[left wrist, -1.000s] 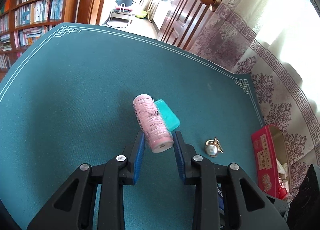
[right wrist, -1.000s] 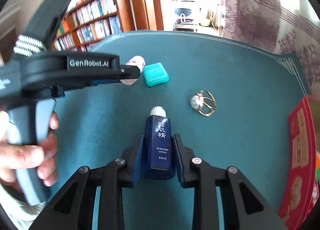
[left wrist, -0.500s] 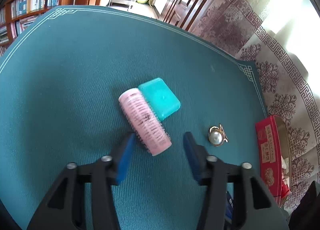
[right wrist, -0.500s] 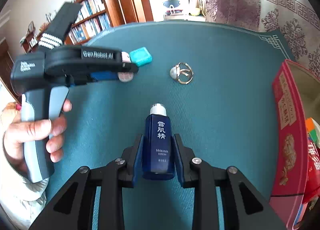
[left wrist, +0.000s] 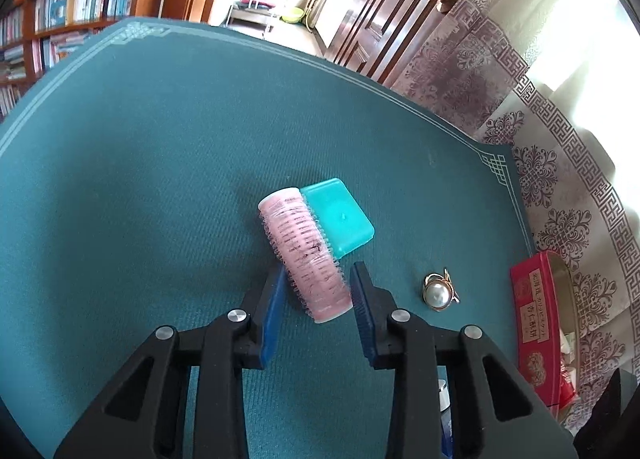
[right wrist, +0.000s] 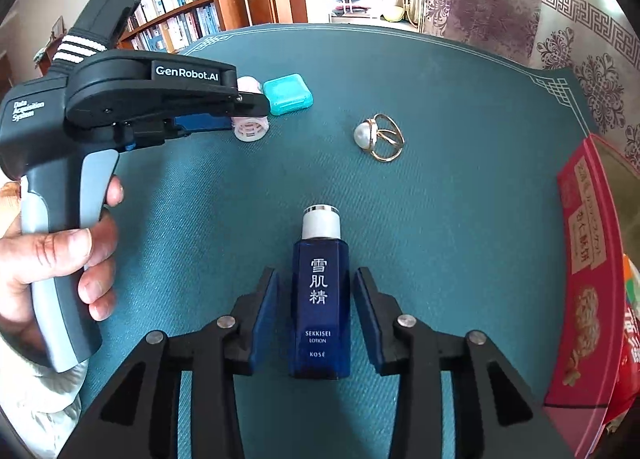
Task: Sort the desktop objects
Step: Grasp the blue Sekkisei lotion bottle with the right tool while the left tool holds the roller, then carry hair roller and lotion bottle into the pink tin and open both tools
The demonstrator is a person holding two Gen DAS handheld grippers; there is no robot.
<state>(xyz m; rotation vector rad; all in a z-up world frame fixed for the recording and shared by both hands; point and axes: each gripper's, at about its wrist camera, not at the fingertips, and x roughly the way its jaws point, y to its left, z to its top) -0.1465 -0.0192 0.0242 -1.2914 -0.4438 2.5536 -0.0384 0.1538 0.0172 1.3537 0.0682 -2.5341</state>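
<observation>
Sorting barely started tbh. Left gripper (left wrist: 318, 291) jaws closing, pink hair roller (left wrist: 306, 255) framed between pads, not clearly pinched. Right gripper (right wrist: 316, 307) opening, lotion bottle (right wrist: 322, 299) left loose between. Pearl ring (right wrist: 378, 135), teal case (right wrist: 289, 93) ahead, untouched; red box (right wrist: 588, 259) to right.

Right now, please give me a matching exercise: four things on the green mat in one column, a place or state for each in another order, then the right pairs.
Things:
1. pink hair roller
2. teal case
3. pearl ring
4. blue lotion bottle

Places or states:
A. lies alone, touching nothing
B. between the right jaws
C. between the left jaws
D. lies against the roller's far side

Pairs: 1-C, 2-D, 3-A, 4-B
</observation>
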